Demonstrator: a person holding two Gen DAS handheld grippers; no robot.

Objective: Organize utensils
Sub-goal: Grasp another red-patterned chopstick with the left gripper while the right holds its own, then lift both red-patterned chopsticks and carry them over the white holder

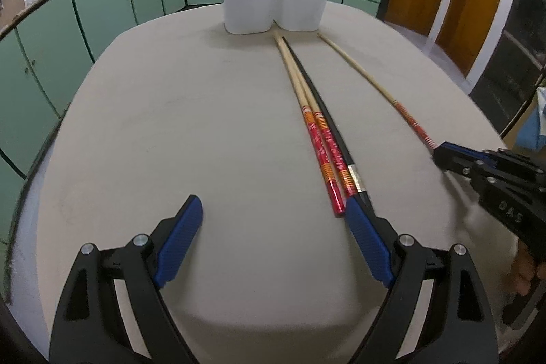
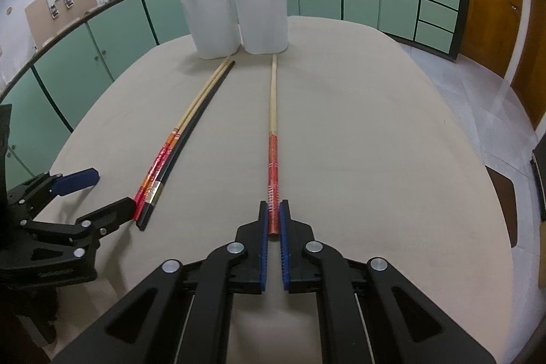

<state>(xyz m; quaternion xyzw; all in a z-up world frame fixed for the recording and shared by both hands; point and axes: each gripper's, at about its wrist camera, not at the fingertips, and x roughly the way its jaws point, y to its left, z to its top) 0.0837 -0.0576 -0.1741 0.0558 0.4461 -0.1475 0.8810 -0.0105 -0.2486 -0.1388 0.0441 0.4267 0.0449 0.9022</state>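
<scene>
The right hand-held gripper point(image 2: 273, 216) is clenched on the red end of a single chopstick point(image 2: 273, 111) lying flat on the counter point(image 2: 375, 159). Its long axis runs straight ahead toward the white holder point(image 2: 239, 16). The left hand-held gripper point(image 1: 273, 234) is released beside three other chopsticks point(image 1: 320, 139).

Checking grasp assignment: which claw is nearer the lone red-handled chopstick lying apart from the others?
Right. The right claw is shut on the lone chopstick; the open left claw sits by the grouped chopsticks.
</scene>
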